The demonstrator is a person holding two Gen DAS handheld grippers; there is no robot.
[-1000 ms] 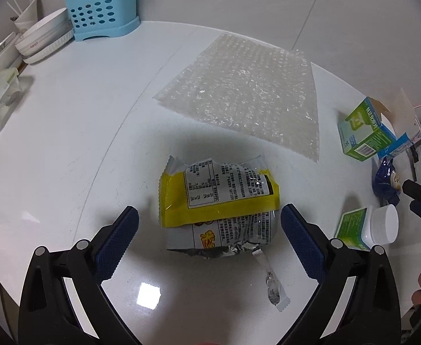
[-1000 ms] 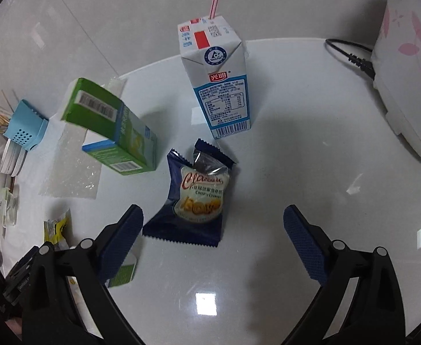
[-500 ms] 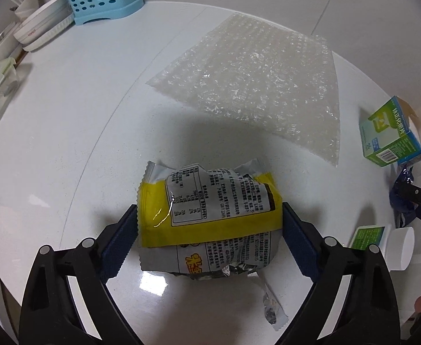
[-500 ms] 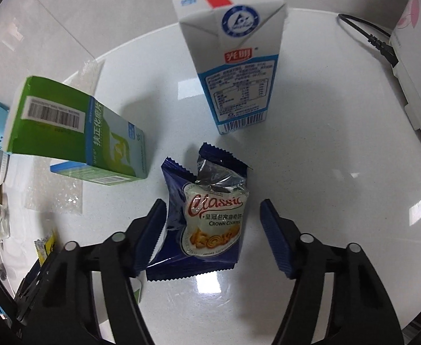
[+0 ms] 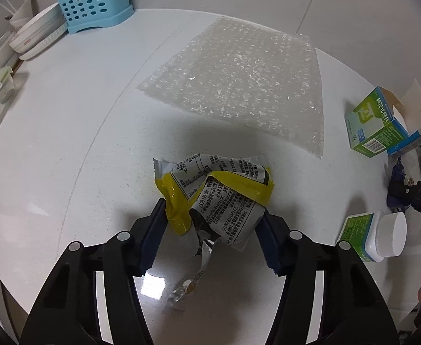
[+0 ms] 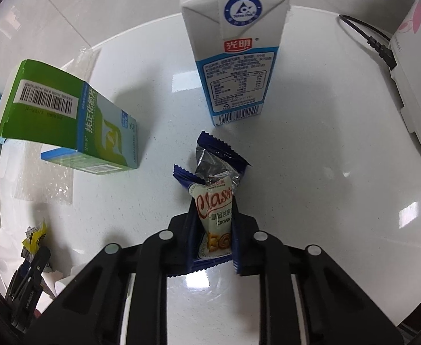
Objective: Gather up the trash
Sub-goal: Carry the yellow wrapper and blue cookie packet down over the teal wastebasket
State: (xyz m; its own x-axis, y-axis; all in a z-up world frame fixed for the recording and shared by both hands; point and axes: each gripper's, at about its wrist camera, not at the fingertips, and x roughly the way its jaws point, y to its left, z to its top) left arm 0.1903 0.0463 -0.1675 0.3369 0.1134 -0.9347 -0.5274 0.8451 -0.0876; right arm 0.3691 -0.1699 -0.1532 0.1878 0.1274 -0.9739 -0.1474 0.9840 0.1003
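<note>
In the left wrist view my left gripper (image 5: pixel 210 230) is shut on a yellow and silver snack bag (image 5: pixel 219 192), which is crumpled between the blue pads on the white table (image 5: pixel 81 132). In the right wrist view my right gripper (image 6: pixel 212 230) is shut on a dark blue cookie wrapper (image 6: pixel 214 184), squeezed narrow between the pads. A torn wrapper strip (image 5: pixel 187 284) lies just under the left gripper.
A bubble wrap sheet (image 5: pixel 239 74), a green box (image 5: pixel 374 126) and a white-capped bottle (image 5: pixel 377 237) lie on the table. A blue caddy (image 5: pixel 92 3) and bowls (image 5: pixel 35 37) stand at the back left. A milk carton (image 6: pixel 233 46), a green box (image 6: pixel 66 118) and a white appliance (image 6: pixel 414 72) surround the right gripper.
Both grippers moved forward and closed. The left one crumpled the yellow snack bag between its pads; the right one pinched the blue cookie wrapper.
</note>
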